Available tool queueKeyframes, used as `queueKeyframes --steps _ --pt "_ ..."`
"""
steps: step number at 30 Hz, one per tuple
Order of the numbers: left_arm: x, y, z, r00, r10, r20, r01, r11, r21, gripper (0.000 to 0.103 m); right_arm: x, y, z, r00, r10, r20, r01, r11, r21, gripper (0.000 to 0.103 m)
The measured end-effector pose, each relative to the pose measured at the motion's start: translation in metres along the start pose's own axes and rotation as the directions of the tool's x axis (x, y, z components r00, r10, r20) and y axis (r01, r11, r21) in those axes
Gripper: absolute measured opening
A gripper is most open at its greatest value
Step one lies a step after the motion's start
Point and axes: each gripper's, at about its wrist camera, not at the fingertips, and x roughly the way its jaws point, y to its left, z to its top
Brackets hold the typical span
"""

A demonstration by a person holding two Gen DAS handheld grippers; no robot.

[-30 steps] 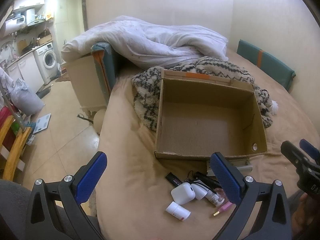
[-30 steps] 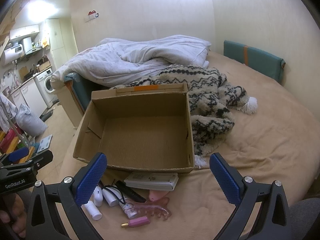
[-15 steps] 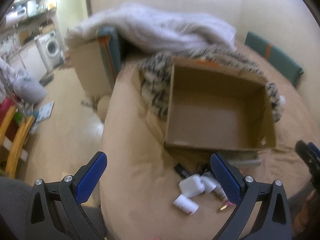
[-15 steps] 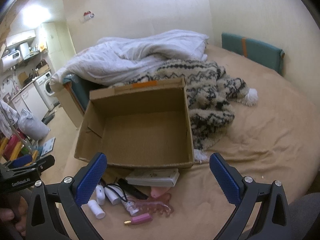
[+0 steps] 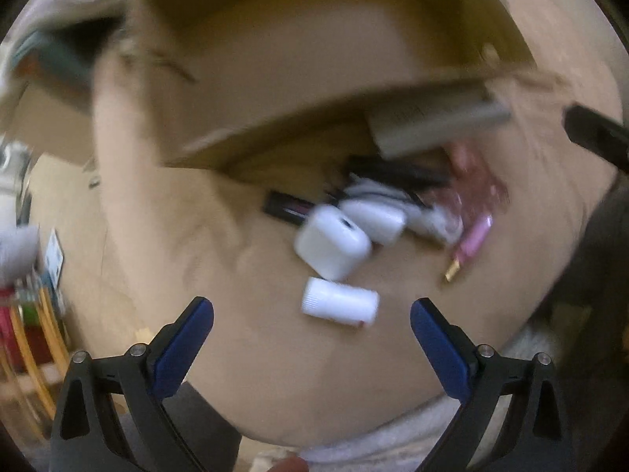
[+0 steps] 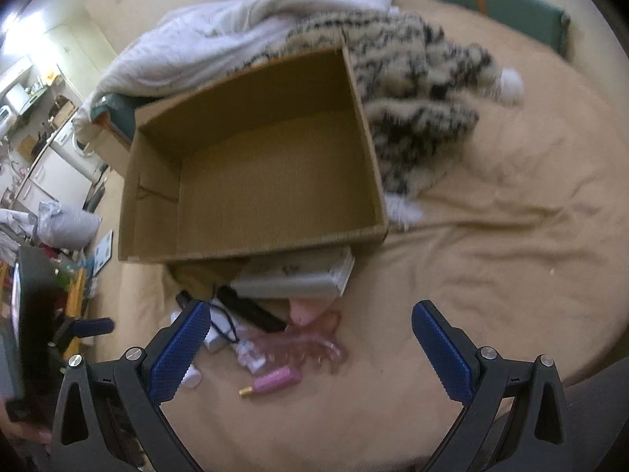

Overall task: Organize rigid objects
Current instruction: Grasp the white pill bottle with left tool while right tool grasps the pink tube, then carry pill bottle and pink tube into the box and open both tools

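Observation:
An empty open cardboard box [image 6: 251, 173] [image 5: 306, 39] sits on the tan bed. A pile of small items lies in front of it: a white cylinder [image 5: 339, 303], a white earbud case [image 5: 332, 246], a pink tube with a gold tip [image 5: 469, 244] [image 6: 273, 381], a clear pink holder [image 6: 310, 344], black sticks [image 6: 251, 308] and a flat white box [image 6: 295, 277] [image 5: 432, 126]. My left gripper [image 5: 312, 326] is open, just short of the white cylinder. My right gripper [image 6: 308, 330] is open above the pile. The left wrist view is blurred.
A patterned fleece blanket [image 6: 424, 98] and a white duvet [image 6: 236, 31] lie behind and right of the box. A green cushion [image 6: 499, 4] is at the wall. The bed's left edge drops to a cluttered floor [image 6: 59, 212].
Both grippers have dropped down and forward toward the pile. The left moved fast and now sits close over the white cylinder; the right tilted down over the pink items.

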Motion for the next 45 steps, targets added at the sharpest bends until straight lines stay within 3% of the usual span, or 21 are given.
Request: queueKeyframes --steps 2,3,4,5,6,8,11,13,16,19,27,28,29,30,37,45 --pt "0.010 -0.008 -0.001 1.000 0.003 -0.016 -0.003 1.000 0.024 0.092 0.020 0.001 -0.008 0.991 0.058 -0.124 -0.057 0.998 0.013 0.103" --pt "0.015 -0.010 -0.001 0.999 -0.011 -0.033 0.012 1.000 0.029 0.084 0.035 0.001 -0.014 0.970 0.113 -0.216 -0.108 0.994 0.036 0.103" --pt "0.020 -0.012 -0.001 0.999 -0.019 -0.048 0.020 1.000 0.023 0.084 0.050 0.002 -0.022 0.939 0.163 -0.303 -0.149 0.986 0.072 0.103" --pt "0.024 -0.013 -0.002 0.998 -0.016 -0.057 0.017 1.000 0.017 0.084 0.058 0.005 -0.027 0.922 0.174 -0.347 -0.158 0.985 0.075 0.099" --pt "0.028 -0.014 -0.001 0.998 -0.003 -0.062 0.004 1.000 0.017 0.084 0.063 0.010 -0.031 0.915 0.161 -0.370 -0.154 0.987 0.047 0.088" --pt "0.033 -0.015 -0.001 0.998 0.010 -0.066 -0.009 1.000 0.018 0.084 0.068 0.021 -0.035 0.914 0.113 -0.389 -0.132 0.991 -0.024 0.087" --pt "0.037 -0.015 -0.003 0.998 -0.011 -0.058 0.011 1.000 0.012 0.076 0.078 0.032 -0.041 0.899 0.102 -0.427 -0.140 0.988 -0.059 0.082" --pt "0.042 -0.015 -0.003 0.999 -0.015 -0.049 0.015 1.000 0.012 0.057 0.085 0.038 -0.045 0.898 0.060 -0.436 -0.115 0.988 -0.101 0.081" --pt "0.050 -0.014 0.001 0.998 -0.029 -0.062 0.029 1.000 0.007 0.047 0.092 0.049 -0.048 0.900 0.016 -0.436 -0.093 0.983 -0.156 0.081" --pt "0.055 0.001 0.003 0.997 -0.037 -0.062 0.037 0.999 -0.001 0.046 0.103 0.049 -0.049 0.895 0.000 -0.446 -0.074 0.986 -0.150 0.081" --pt "0.045 0.036 0.000 0.998 -0.048 -0.044 0.043 0.993 -0.107 0.045 0.102 0.068 -0.052 0.917 -0.073 -0.393 -0.036 0.964 -0.264 0.079" --pt "0.045 0.039 -0.001 0.998 -0.050 -0.042 0.044 0.992 -0.118 0.045 0.103 0.075 -0.053 0.919 -0.079 -0.386 -0.030 0.962 -0.270 0.077" --pt "0.045 0.042 -0.002 0.998 -0.051 -0.040 0.046 0.991 -0.126 0.045 0.102 0.079 -0.054 0.922 -0.086 -0.377 -0.025 0.959 -0.281 0.066" --pt "0.043 0.045 -0.003 0.998 -0.053 -0.038 0.047 0.990 -0.131 0.045 0.100 0.080 -0.054 0.923 -0.089 -0.375 -0.024 0.957 -0.287 0.066" --pt "0.034 0.062 -0.005 0.999 -0.046 -0.014 0.043 0.986 -0.162 0.044 0.090 0.081 -0.058 0.924 -0.066 -0.377 -0.047 0.958 -0.283 0.066" --pt "0.016 0.069 -0.006 0.999 -0.041 0.023 0.045 0.980 -0.196 0.044 0.068 0.056 -0.052 0.930 -0.004 -0.368 -0.071 0.979 -0.191 0.066"
